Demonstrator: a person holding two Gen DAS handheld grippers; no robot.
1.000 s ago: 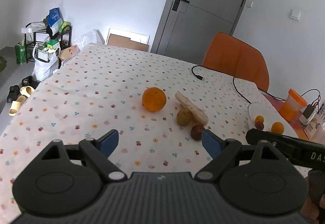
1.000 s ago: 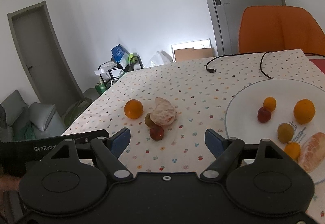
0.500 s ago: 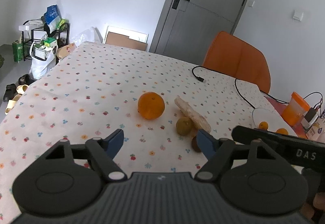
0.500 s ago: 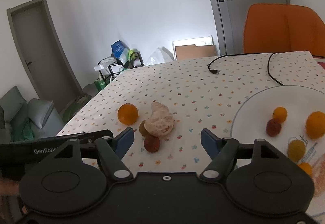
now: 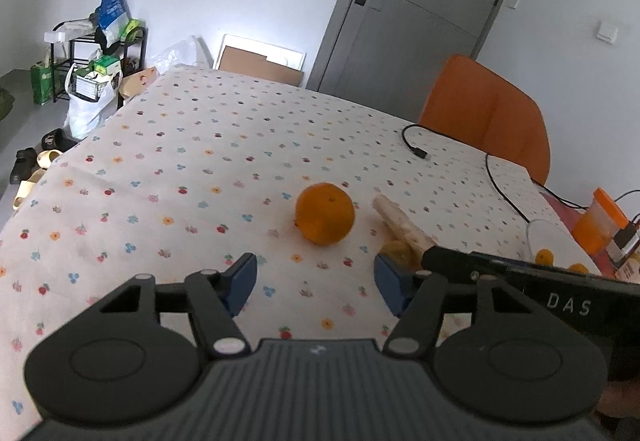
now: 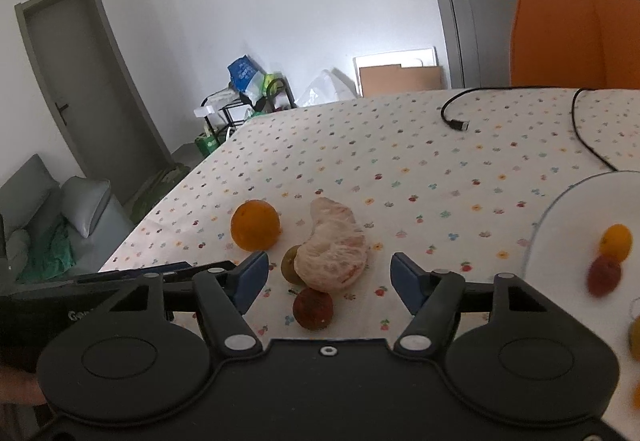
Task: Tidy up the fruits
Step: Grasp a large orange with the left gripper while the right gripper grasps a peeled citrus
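Observation:
An orange point(image 5: 325, 213) lies on the flowered tablecloth just ahead of my left gripper point(image 5: 316, 275), whose jaws are closing with nothing between them. Right of it lie a peeled pomelo segment point(image 5: 402, 225) and a small greenish fruit point(image 5: 396, 251). In the right wrist view my right gripper point(image 6: 329, 273) hovers close over the pomelo segment point(image 6: 332, 247), the greenish fruit point(image 6: 291, 265) and a small red fruit point(image 6: 313, 308). Its jaws are closing too, and the pads touch nothing. The orange point(image 6: 255, 225) sits left of them. A white plate point(image 6: 568, 225) at the right holds several small fruits.
A black cable point(image 5: 416, 150) trails across the far side of the table. An orange chair point(image 5: 484, 113) stands behind it. An orange-lidded cup point(image 5: 598, 225) and small items stand by the plate. The table's left edge point(image 6: 160, 209) drops off to the floor.
Both grippers have moved closer to the loose fruits and their jaws have narrowed. In the right wrist view the plate has slid toward the right edge.

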